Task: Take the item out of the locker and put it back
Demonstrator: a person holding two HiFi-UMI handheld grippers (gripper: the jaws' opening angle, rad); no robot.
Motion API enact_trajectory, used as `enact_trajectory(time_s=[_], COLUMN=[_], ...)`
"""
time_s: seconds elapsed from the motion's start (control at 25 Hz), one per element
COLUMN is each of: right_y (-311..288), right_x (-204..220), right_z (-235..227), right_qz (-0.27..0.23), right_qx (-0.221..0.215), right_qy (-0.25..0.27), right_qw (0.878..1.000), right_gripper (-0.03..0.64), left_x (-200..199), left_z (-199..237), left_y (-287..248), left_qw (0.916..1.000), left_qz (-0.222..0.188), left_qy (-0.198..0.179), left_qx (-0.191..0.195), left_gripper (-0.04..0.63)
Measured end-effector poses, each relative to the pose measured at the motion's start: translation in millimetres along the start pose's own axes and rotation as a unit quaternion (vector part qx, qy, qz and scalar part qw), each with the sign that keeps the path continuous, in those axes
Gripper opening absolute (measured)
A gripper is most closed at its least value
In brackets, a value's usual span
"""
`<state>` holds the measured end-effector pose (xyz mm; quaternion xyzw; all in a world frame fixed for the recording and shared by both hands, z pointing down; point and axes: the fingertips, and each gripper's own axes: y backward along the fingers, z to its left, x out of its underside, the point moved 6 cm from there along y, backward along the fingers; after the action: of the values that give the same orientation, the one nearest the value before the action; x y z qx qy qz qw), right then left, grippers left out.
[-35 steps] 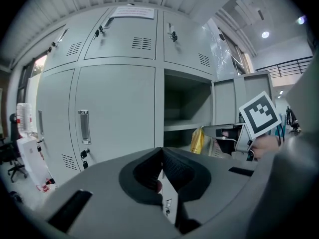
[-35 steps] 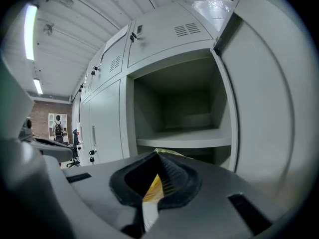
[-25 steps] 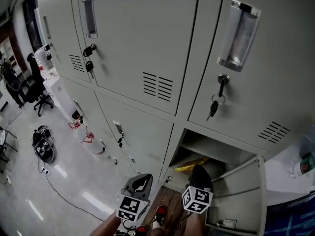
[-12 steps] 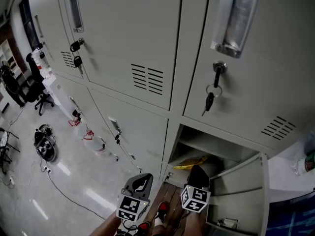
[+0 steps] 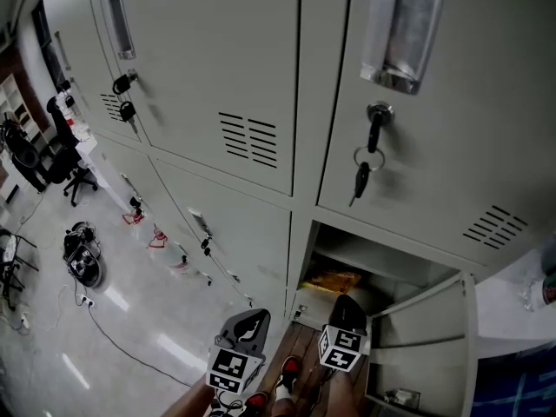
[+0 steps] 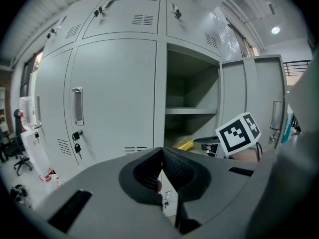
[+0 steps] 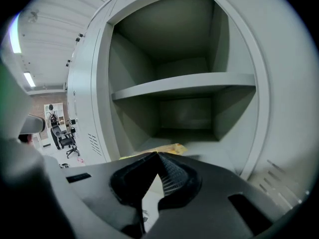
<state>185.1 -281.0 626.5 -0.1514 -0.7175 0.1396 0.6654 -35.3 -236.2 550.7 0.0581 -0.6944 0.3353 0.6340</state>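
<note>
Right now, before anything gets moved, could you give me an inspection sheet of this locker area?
surface: open locker, lower compartment, its door swung wide
job's things: yellow packet lying on the locker's bottom, untouched
clutter: black gear on the room floor
grippers: left gripper shut, empty; right gripper shut, empty, facing the packet
cables: cable trailing across the floor
surroundings: closed lockers, keys hanging from a lock; office chair
</note>
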Motion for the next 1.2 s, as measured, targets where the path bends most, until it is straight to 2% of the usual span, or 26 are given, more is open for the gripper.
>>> enact_trajectory(time_s=[0.4, 0.56, 0.92, 0.96, 1.04, 1.08, 1.2], right_y=[-27.6, -31.1, -27.8, -26.8, -24.7, -23.9, -22.4], right_x=[31.6, 41.5, 49.9, 50.9, 51.7, 51.1, 51.0], right_z=[-15.7, -18.2, -16.4, -16.8, -16.1, -15.0, -14.1], right_qz=[0.036, 0.044, 0.048, 0.049, 0.045, 0.041, 0.036], right_qx=[0.02, 0.024, 0.011, 0.007, -0.005, -0.011, -0.014], right_qy=[0.02, 0.024, 0.0, -0.006, -0.01, -0.007, -0.002], right_qw=[0.999, 0.998, 0.999, 0.999, 0.999, 0.999, 0.999], right_gripper=[0.017, 0.017, 0.02, 0.038, 0.162, 0.198, 0.23], left_x=[11.6, 13.9, 17.4, 17.6, 18.3, 18.5, 18.2], left_z=[6.2, 8.7, 4.8, 3.9, 2.5, 1.9, -0.3], left_y=[-4.7, -5.8, -3.4, -3.1, -2.1, -1.7, -1.8], left_qw=[0.9997, 0.9997, 0.9996, 0.9996, 0.9996, 0.9996, 0.9996], left_qz=[0.023, 0.02, 0.025, 0.025, 0.027, 0.027, 0.026], left_qy=[0.007, 0.007, 0.006, 0.005, 0.004, 0.004, 0.004], left_qx=[-0.009, -0.014, -0.011, -0.01, -0.009, -0.009, -0.007], left_gripper=[0.021, 0.021, 0.022, 0.022, 0.021, 0.021, 0.022])
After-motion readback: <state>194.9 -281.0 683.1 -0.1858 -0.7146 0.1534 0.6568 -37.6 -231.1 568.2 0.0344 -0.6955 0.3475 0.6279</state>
